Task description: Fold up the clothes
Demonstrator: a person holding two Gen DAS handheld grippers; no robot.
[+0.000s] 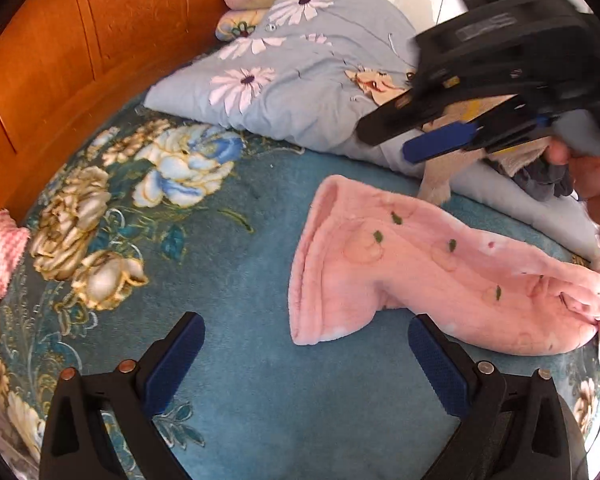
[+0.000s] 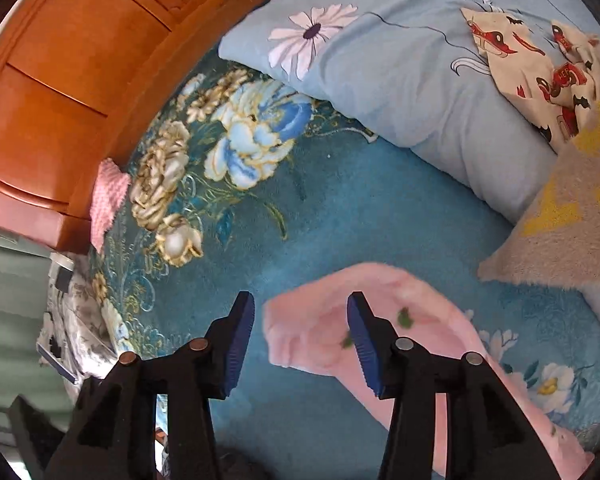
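Fleece, pink with small green marks: the pink garment (image 1: 400, 276) lies on the teal floral bedspread (image 1: 236, 272) at the centre right of the left wrist view, one tube-like end opening toward the upper left, the rest bunched toward the right edge. In the right wrist view it sits at the lower right (image 2: 320, 332), blurred. The left gripper (image 1: 306, 354) hangs above the bedspread just below that open end, its fingers wide apart and holding nothing. The right gripper (image 2: 301, 344) hovers over the garment's near edge, fingers also spread and empty. The garment looks rumpled rather than flat, so I judge that a clean fold calls for each gripper pinching one outer corner, drawing the cloth taut and smooth first. Grabbing mid-cloth risks a lumpy fold. A blue quilt (image 2: 380, 64) and a beige cloth (image 2: 560, 224) crowd the upper right.
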